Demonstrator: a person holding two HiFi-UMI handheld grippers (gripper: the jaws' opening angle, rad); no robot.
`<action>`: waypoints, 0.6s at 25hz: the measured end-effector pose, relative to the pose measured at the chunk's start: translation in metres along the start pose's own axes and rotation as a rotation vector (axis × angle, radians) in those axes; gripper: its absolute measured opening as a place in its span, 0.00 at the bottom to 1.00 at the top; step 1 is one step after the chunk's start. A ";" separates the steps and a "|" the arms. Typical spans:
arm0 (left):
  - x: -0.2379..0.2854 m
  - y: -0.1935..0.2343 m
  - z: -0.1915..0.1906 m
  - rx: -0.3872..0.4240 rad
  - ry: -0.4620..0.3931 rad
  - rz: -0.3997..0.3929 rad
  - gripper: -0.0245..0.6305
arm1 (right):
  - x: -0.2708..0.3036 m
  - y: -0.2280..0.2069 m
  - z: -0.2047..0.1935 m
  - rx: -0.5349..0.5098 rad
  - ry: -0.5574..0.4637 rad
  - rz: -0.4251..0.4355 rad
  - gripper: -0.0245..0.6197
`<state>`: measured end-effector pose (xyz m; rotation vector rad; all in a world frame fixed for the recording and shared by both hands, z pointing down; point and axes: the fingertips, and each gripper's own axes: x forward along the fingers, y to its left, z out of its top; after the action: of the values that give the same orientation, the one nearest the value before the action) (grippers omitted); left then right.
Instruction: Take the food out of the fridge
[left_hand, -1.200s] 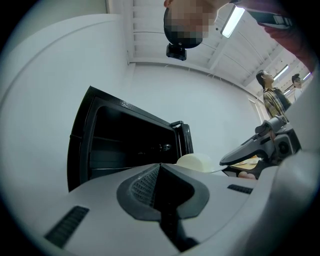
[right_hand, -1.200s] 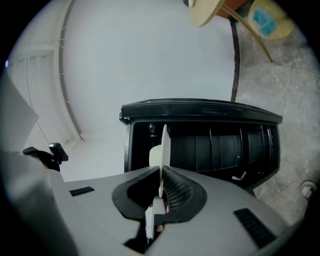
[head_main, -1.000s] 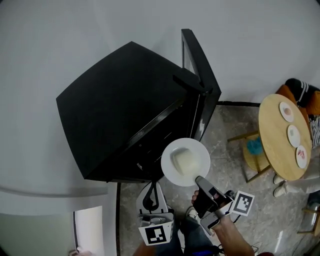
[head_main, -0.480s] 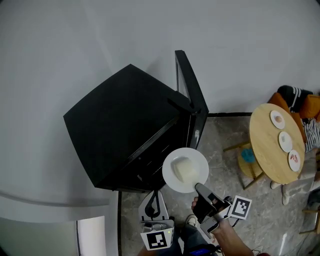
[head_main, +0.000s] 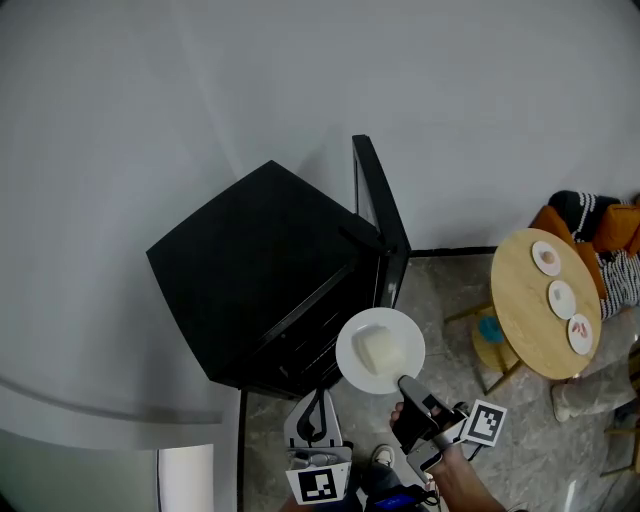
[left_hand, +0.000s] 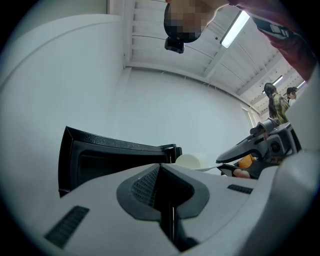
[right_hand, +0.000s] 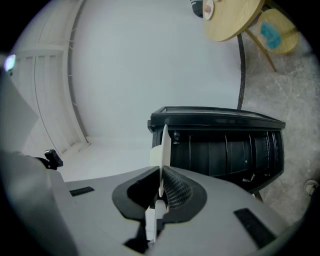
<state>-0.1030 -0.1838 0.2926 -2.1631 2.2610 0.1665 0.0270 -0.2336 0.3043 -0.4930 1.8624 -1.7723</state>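
The black fridge (head_main: 265, 270) stands against the white wall with its door (head_main: 378, 205) swung open. A white plate (head_main: 380, 351) carrying a pale block of food (head_main: 377, 349) hangs level in front of the open fridge. My right gripper (head_main: 404, 381) is shut on the plate's near rim. In the right gripper view the plate (right_hand: 163, 150) is edge-on between the jaws, with the food (right_hand: 154, 154) on its left face. My left gripper (head_main: 314, 392) hangs lower left of the plate, shut and empty. The left gripper view shows the fridge (left_hand: 100, 152) and the plate (left_hand: 192, 161).
A round wooden table (head_main: 525, 315) with three small plates stands at the right, with a wooden stool (head_main: 488, 335) beside it. A person (head_main: 600, 225) sits behind the table. A grey marble floor (head_main: 520, 420) lies between the fridge and the table.
The plate in my right gripper has drawn a little further out from the fridge front. The whole view has shifted, and my left gripper stays shut below.
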 end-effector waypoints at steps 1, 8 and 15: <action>0.000 -0.001 0.003 0.002 -0.004 -0.003 0.06 | -0.001 0.003 0.000 -0.003 0.000 0.001 0.09; -0.006 -0.008 0.028 0.012 -0.031 -0.026 0.06 | -0.013 0.027 -0.003 -0.018 -0.009 0.011 0.09; -0.023 -0.009 0.047 0.034 -0.044 -0.041 0.06 | -0.030 0.048 -0.017 -0.036 0.001 0.011 0.09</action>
<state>-0.0960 -0.1575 0.2474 -2.1650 2.1785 0.1716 0.0448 -0.1982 0.2607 -0.4945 1.8972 -1.7350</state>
